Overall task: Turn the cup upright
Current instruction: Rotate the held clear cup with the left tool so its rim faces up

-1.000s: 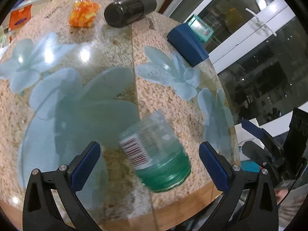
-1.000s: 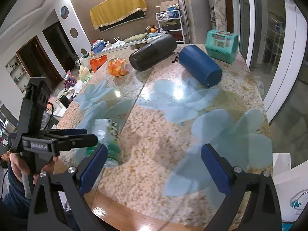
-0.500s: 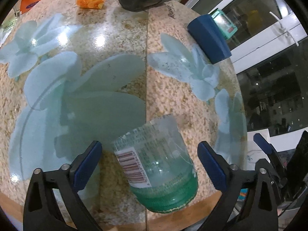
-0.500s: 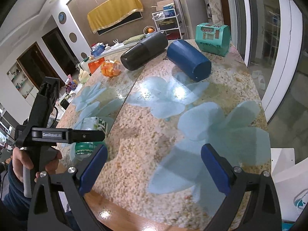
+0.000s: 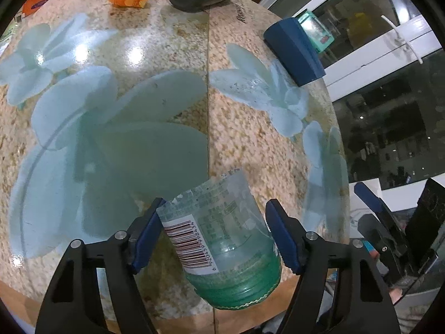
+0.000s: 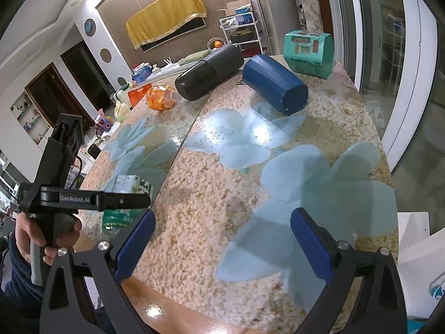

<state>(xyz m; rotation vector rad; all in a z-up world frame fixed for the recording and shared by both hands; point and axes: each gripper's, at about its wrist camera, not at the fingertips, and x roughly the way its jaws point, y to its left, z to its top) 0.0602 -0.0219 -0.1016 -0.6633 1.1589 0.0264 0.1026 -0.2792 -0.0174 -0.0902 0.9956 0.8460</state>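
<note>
A clear plastic cup [image 5: 222,239] with a green tint and a barcode label lies tipped on the speckled table [image 5: 167,55] near its front edge. My left gripper [image 5: 212,235] has its blue pads on both sides of the cup and is shut on it. In the right wrist view the cup [image 6: 126,192] shows at the left, partly hidden behind the left gripper. My right gripper [image 6: 221,240] is open and empty above the table's right front part.
A dark blue cup [image 6: 274,83] and a black cylinder [image 6: 208,73] lie on their sides at the far end. An orange packet [image 6: 160,98] and a teal box [image 6: 308,54] stand near them. The table's wooden front edge [image 5: 250,320] is just below the cup.
My left gripper's fingers have closed in from wide open onto the cup's sides. The right gripper has stayed open and shifted only slightly.
</note>
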